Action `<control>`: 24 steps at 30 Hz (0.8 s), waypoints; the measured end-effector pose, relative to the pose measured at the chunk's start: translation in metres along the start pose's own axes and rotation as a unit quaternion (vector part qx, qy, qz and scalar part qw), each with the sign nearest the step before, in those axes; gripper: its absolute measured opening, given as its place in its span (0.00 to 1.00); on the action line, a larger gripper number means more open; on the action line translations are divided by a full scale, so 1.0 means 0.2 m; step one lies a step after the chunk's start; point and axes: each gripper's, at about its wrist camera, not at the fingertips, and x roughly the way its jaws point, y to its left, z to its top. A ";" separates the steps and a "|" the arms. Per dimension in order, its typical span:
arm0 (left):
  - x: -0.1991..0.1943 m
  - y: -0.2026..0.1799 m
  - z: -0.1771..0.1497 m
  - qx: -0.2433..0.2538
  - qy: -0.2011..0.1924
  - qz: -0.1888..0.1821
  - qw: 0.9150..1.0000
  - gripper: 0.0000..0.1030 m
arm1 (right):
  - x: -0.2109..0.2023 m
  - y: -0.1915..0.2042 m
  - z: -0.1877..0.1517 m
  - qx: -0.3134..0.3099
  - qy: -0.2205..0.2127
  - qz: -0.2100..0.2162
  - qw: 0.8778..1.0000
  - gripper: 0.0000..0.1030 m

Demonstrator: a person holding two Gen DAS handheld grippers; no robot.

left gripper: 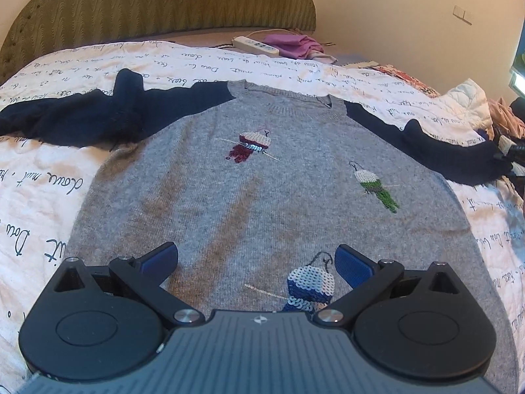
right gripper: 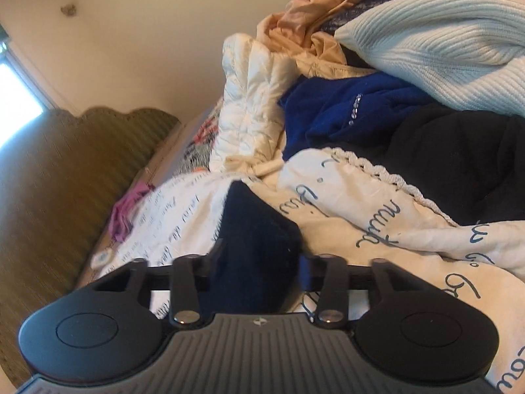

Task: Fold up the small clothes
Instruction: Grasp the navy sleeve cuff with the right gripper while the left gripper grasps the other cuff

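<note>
Risk: the navy sleeve cuff (right gripper: 259, 246) could slip from my right gripper (right gripper: 259, 266) if the thick knit bunches
Sweater (left gripper: 262, 197): flat mid-bed, collar toward the headboard (left gripper: 164, 3)
Right jaws: pinching the cuff
Left gripper (left gripper: 257, 262): jaws spread, empty over the hem

Ahead of the left tool, past the spread bedding, a padded olive-green headboard (left gripper: 157, 3) with wavy stitching rises against a cream wall (left gripper: 410, 10). A white power strip (left gripper: 256, 45) lies ahead and slightly right, just beside a crumpled purple cloth (left gripper: 295, 46). The white bedcover (left gripper: 39, 177) printed with dark cursive script runs out to either side. Beyond the right tool's tips sits a heap: a quilted cream jacket (right gripper: 252, 98), a peach fabric (right gripper: 315, 3), a ribbed pale knit (right gripper: 436, 42), a royal-blue garment (right gripper: 341, 111) with small studs, and a black one (right gripper: 466, 161).
</note>
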 end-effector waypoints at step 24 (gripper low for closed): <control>0.29 0.17 0.41 -0.195 0.018 -0.216 0.957 0.97 | 0.01 1.27 -1.20 -0.233 0.150 0.200 0.940 0.14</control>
